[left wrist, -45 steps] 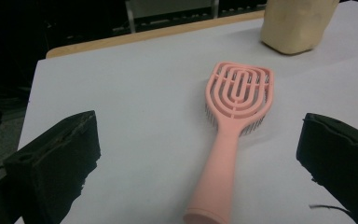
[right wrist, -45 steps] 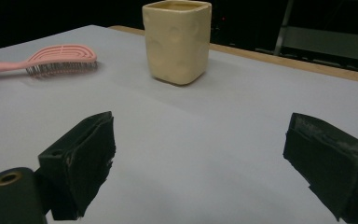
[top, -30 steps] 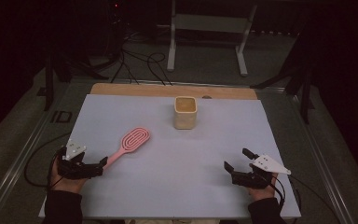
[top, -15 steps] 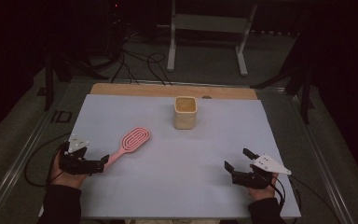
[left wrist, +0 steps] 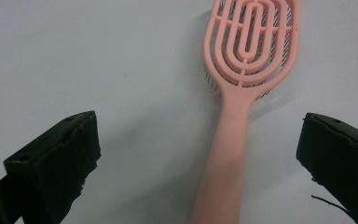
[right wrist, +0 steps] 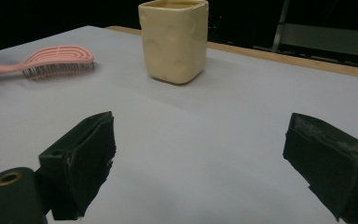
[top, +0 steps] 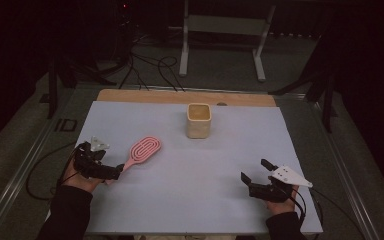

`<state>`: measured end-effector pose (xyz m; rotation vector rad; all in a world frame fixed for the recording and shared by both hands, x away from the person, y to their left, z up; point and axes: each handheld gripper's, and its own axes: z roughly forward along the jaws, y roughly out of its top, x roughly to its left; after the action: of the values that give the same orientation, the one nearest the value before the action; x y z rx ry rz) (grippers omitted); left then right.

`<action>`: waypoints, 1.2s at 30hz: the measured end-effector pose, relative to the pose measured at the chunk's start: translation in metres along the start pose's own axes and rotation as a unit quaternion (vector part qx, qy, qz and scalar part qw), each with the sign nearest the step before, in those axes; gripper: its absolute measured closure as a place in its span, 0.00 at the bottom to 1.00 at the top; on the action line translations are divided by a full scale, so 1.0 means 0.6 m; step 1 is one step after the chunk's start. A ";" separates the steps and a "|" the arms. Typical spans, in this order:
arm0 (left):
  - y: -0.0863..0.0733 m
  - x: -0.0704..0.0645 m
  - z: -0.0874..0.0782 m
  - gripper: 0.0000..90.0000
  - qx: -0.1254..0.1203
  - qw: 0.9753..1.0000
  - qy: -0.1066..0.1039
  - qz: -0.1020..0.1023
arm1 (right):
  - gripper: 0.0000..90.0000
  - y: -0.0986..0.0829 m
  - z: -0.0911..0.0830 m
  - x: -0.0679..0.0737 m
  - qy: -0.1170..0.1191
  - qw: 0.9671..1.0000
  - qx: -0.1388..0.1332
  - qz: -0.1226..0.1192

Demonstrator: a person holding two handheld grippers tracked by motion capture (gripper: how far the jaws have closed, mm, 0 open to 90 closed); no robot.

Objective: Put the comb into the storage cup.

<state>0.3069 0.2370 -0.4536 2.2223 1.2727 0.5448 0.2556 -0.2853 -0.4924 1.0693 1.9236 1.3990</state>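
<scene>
Left gripper, jaws spread wide, straddles the pink hairbrush handle; right gripper rests released on the desk

You have a cream, square-sided cup standing upright on the pale surface, near the middle of its far edge and well apart from every corner. Its mouth is open and it casts a soft shadow on the surface beside it. Along that far edge you can see a bare wooden strip with a small dark mark just behind the cup. Beyond the table, a grey metal stand rests on the floor, with black cables looping to its left.
</scene>
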 end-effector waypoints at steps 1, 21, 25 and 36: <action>0.002 -0.001 0.001 0.00 0.003 1.000 0.001 0.004 | 0.10 0.000 0.000 0.000 0.000 1.000 0.000 0.000; 0.023 -0.008 0.031 0.00 0.042 0.999 -0.009 0.021 | 0.10 0.003 0.005 0.001 0.004 1.000 0.000 0.001; 0.024 -0.007 0.035 0.00 0.043 0.999 -0.008 0.022 | 0.10 0.004 0.004 0.001 0.002 1.000 -0.002 0.000; 0.033 -0.012 0.054 0.00 0.052 0.998 -0.015 0.038 | 0.10 0.004 0.008 0.001 0.002 1.000 0.000 -0.002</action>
<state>0.3353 0.2146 -0.4672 2.3649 1.2316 0.4819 0.2594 -0.2819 -0.4918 1.0621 1.9281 1.4008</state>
